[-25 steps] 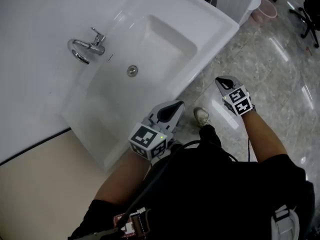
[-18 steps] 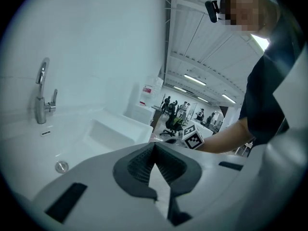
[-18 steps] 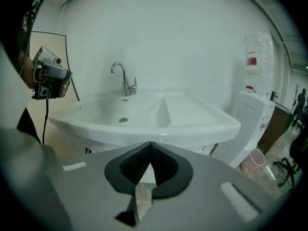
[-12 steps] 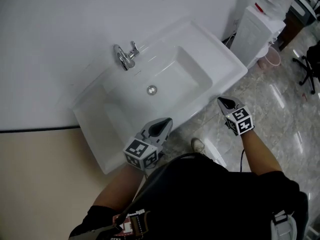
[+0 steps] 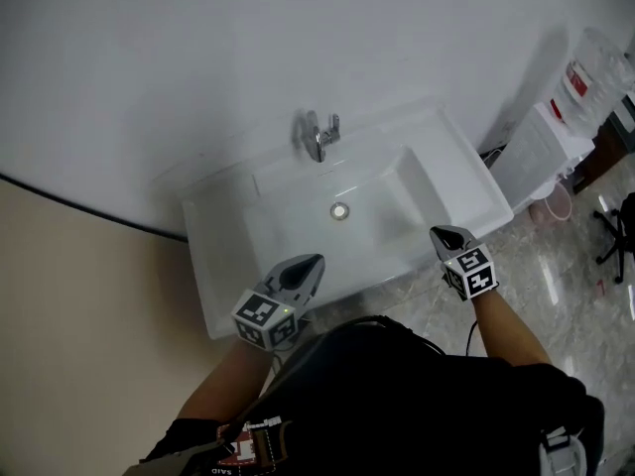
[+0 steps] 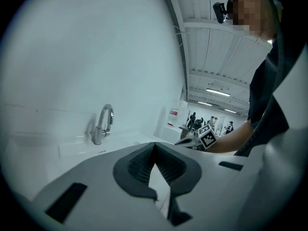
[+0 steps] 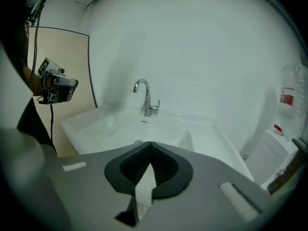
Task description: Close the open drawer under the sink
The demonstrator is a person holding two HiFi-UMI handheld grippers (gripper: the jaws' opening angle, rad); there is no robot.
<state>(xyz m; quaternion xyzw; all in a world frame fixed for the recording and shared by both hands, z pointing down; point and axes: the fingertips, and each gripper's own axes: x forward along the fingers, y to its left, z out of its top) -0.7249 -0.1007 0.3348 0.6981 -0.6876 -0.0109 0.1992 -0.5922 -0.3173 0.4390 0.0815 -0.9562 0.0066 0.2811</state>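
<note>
Standing at the white rectangular ceramic sink (image 5: 223, 228), the person holds a grey two-jaw gripper in each hand, both level with its front edge. From the head view, the left gripper (image 5: 310, 263) lies over the front rim of the basin and points towards the round metal drain (image 5: 339, 210). Its own view shows the ribbed dark pads brought together at their tips, with nothing caught between them. The right gripper (image 5: 446, 234) sits just off the front right corner of the sink, above the glossy marbled stone floor (image 5: 585, 296). Its jaws are likewise closed and empty.

A curved chrome tap (image 5: 317, 135) rises at the back of the basin, against the plain white wall (image 5: 198, 48). To the left, the wall gives way to a beige panel (image 5: 69, 315). A white water dispenser (image 5: 541, 152) stands to the right of the sink, and a small pink bin (image 5: 556, 201) stands beside it.

The drawer under the sink is hidden by the basin from above, and neither gripper view shows it.
</note>
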